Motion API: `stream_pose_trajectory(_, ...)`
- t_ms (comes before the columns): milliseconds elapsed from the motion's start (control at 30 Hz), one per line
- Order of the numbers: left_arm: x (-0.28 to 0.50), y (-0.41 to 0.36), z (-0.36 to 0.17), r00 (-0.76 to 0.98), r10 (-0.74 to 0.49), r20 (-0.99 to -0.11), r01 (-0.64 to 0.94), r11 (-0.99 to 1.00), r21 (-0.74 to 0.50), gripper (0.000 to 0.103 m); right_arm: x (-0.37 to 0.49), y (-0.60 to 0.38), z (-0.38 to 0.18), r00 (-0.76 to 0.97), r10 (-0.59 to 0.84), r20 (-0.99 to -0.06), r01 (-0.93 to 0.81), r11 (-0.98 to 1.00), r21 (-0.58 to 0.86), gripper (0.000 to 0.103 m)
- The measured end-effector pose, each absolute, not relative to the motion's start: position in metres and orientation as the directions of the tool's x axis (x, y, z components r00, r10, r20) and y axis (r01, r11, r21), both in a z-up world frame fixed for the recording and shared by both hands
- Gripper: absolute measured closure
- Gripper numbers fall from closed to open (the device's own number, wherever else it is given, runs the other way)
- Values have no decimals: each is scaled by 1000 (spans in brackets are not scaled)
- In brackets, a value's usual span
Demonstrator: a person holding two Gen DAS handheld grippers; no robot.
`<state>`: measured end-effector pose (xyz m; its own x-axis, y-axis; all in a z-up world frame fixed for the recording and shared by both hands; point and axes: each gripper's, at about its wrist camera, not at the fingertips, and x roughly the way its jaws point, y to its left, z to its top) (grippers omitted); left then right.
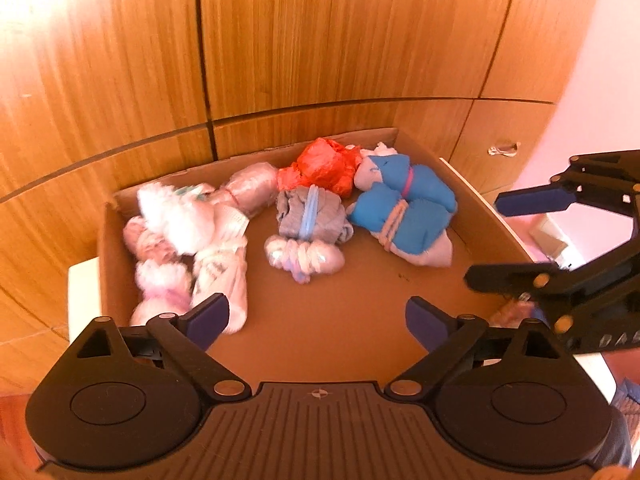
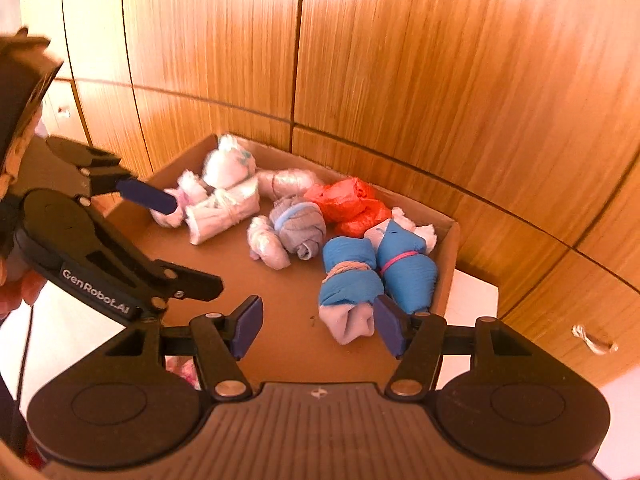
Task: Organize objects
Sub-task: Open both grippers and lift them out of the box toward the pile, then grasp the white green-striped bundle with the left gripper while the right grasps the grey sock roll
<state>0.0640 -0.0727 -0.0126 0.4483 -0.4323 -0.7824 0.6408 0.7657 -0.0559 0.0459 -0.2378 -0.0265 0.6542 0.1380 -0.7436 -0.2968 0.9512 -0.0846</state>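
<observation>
**Both grippers hanging empty over the box of bundled socks**

A cardboard box [image 1: 472,196] is sitting in front of a wooden cupboard wall [image 1: 320,40], and everything worth watching is lying inside it. The left gripper [image 1: 318,320] is hovering over the box's bare near floor with its jaws standing wide apart and nothing between them. The right gripper [image 2: 318,326] is hanging at the box's near right side, its jaws parted less widely and gripping nothing; the nearer blue sock bundle [image 2: 348,284], tied with a pale cord, is lying just beyond its fingertips, apart from the pads.

Beside that bundle, against the box's right wall, a second blue bundle [image 2: 408,268] with a pink band is resting. Behind both, at the box's back wall, an orange-red plastic bag [image 1: 324,168] is crumpled up. Toward the middle of the box a grey roll [image 1: 312,216] with a light-blue band is touching a small pale knotted bundle [image 1: 304,258]. Along the box's left wall a heap of white and pink fluffy bundles [image 1: 180,240] is piling up, somewhat blurred.
</observation>
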Motion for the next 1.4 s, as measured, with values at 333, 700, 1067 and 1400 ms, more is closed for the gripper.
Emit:
stream_pose_trajectory(333,-10,-15,-3,532,-493,-689,626,776,-72,2,-56,-245,-24,729,169,-663,-245,969,-22,32)
stream_pose_trajectory(700,-62,-22,-53,543,-472,-694,574,812,-104,2,-86,-253,-87,738,131,-662,-210,977,-41,26)
stream_pose_trajectory(1067,-54,-47,-74,532,-457,-712,537,833,-133,2,-86,-255,-106,752,130,-646,-203,978,-40,24)
stream_pose_trajectory(1400,-49,-42,-76,525,-470,-710,540,829,-149,26,-106,-254,-104,748,189,-636,-230,973,20,37)
